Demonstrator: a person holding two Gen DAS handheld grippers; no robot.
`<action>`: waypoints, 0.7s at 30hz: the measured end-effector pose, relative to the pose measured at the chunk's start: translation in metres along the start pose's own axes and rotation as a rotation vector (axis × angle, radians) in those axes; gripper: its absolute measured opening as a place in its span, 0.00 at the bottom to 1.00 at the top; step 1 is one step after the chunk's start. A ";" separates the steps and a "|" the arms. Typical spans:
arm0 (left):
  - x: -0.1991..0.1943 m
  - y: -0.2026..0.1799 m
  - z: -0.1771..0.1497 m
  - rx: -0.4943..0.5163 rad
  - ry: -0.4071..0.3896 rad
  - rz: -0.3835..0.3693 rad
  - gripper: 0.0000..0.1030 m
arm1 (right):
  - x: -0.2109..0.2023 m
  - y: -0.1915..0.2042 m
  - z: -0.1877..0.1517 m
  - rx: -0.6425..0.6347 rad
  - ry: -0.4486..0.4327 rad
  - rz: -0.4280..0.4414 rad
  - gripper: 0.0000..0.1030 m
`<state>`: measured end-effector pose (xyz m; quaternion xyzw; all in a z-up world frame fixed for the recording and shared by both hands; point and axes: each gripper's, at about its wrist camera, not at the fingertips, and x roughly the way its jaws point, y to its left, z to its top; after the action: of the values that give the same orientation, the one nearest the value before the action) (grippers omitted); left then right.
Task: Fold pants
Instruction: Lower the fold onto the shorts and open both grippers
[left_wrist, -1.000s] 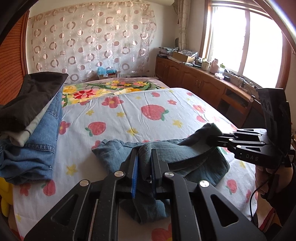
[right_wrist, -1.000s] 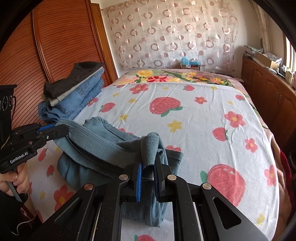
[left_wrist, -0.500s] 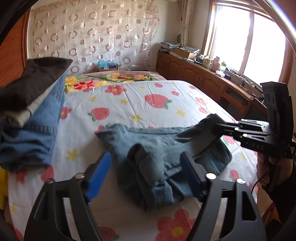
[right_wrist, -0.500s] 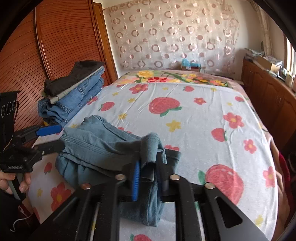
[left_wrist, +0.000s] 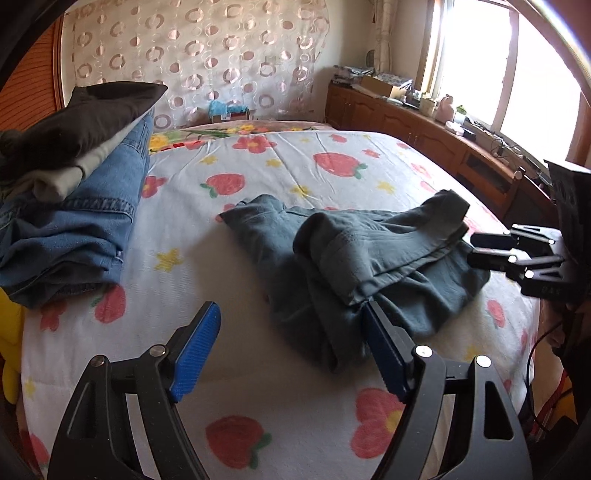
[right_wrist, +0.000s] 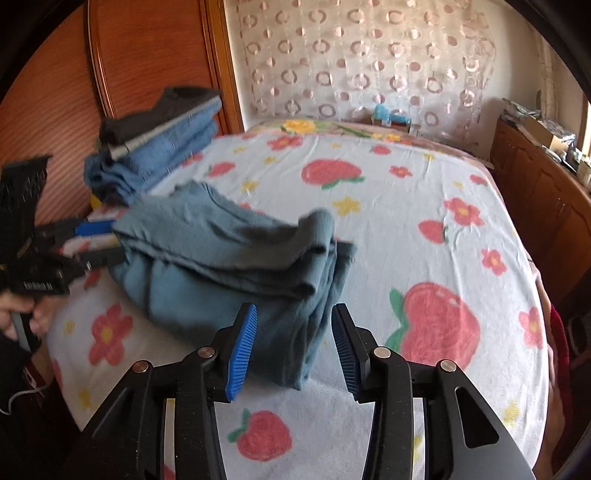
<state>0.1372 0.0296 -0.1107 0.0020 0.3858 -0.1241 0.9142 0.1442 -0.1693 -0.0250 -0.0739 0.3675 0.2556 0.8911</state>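
Left wrist view: teal pants (left_wrist: 354, 258) bunched in a loose fold on the strawberry-print bed (left_wrist: 258, 177). Left hand-held gripper (left_wrist: 291, 347) spread wide, one blue pad touching the cloth's near edge. Right hand-held gripper (right_wrist: 293, 343) likewise spread, gripping nothing, pants just ahead. Stack of folded clothes (left_wrist: 74, 192) at the bed's left side.

Blown-out window (left_wrist: 517, 74) glare; right wrist view motion-blurred, fisheye-bent edges.
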 end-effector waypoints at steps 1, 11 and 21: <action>0.002 0.000 0.001 0.008 0.001 0.000 0.77 | 0.003 0.000 0.001 -0.002 0.014 -0.003 0.43; 0.021 -0.003 0.035 0.057 -0.002 0.039 0.77 | 0.024 0.001 0.033 -0.057 0.032 -0.069 0.42; 0.030 0.013 0.054 -0.007 -0.025 0.079 0.74 | 0.045 -0.019 0.061 -0.008 -0.013 -0.144 0.42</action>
<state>0.1987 0.0305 -0.0950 0.0124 0.3744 -0.0865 0.9231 0.2185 -0.1481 -0.0129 -0.1021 0.3543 0.1928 0.9093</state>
